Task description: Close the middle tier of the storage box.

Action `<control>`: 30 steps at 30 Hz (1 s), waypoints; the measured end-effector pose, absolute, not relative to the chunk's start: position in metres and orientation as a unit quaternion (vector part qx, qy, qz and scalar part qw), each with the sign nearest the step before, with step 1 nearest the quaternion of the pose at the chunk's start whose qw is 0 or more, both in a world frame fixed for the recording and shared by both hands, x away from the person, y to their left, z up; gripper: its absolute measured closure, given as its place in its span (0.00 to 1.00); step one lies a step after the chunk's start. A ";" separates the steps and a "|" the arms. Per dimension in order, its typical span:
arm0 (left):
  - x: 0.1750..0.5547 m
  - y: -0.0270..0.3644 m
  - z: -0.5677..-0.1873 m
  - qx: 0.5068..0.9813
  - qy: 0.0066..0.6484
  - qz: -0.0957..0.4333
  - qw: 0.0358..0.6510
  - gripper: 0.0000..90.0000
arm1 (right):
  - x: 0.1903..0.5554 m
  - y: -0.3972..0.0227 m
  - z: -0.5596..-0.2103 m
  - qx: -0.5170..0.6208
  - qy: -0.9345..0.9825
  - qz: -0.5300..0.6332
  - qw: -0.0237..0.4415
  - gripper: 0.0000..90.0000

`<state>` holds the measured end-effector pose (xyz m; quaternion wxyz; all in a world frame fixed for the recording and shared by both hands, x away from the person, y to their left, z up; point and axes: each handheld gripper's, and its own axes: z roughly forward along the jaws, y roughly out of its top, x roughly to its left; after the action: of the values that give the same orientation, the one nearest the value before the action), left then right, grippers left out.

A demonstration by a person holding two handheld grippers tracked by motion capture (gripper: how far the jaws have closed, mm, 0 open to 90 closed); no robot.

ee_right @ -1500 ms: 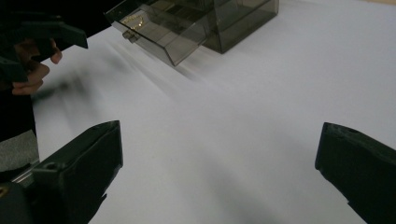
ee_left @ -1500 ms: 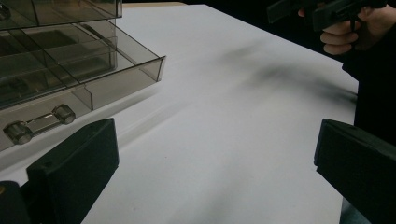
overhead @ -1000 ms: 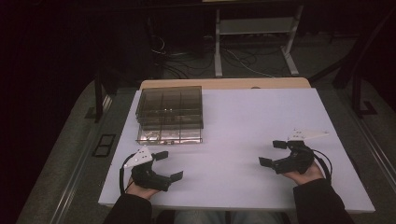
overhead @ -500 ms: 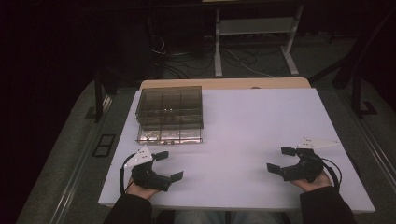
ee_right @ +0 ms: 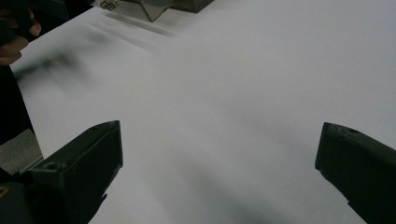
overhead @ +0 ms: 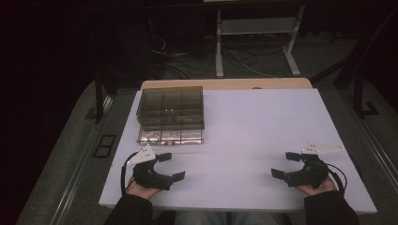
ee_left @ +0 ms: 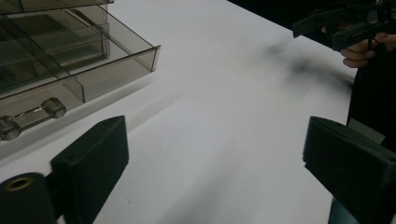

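Observation:
A smoky clear plastic drawer box [overhead: 172, 107] stands at the back left of the white table [overhead: 263, 122]. Its lowest drawer [overhead: 171, 136] is pulled out a little, and the drawer's clear handle [ee_left: 29, 117] faces me. My left gripper [overhead: 172, 166] lies near the front edge, just in front of the box. It is open with nothing between its fingers, and its jaws have just been closing slightly. My right gripper [overhead: 284, 164] rests at the front right, open and holding nothing. Both grippers lie apart from the box. The left gripper view [ee_left: 219, 163] and the right gripper view [ee_right: 219, 163] have bare tabletop between the jaws.
A wooden board [overhead: 225, 84] edges the table's far side. Behind it, in the dark, are a white metal stand [overhead: 256, 33] and floor cables [overhead: 187, 61]. In the right gripper view a corner of the box [ee_right: 154, 7] is at the top.
My right hand has shifted to the right and closer to the table's front edge. The left hand and the box have stayed put.

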<state>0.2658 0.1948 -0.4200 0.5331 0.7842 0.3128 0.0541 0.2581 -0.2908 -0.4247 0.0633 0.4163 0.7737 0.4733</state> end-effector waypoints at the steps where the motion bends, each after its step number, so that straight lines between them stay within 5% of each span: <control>1: 0.266 0.195 -0.419 0.786 0.311 0.052 0.532 0.10 | 0.258 -0.291 -0.425 0.415 0.774 0.474 0.065 0.00; 19: 0.277 0.189 -0.410 0.820 0.309 0.022 0.482 0.35 | 0.256 -0.291 -0.425 0.413 0.776 0.472 0.064 0.00; 30: 0.288 0.187 -0.408 0.836 0.323 0.044 0.442 0.66 | 0.256 -0.291 -0.425 0.412 0.776 0.473 0.064 0.00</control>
<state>0.2884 0.1872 -0.4081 0.4419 0.8357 0.3231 0.0444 0.2564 -0.2911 -0.4251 0.0637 0.4119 0.7761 0.4733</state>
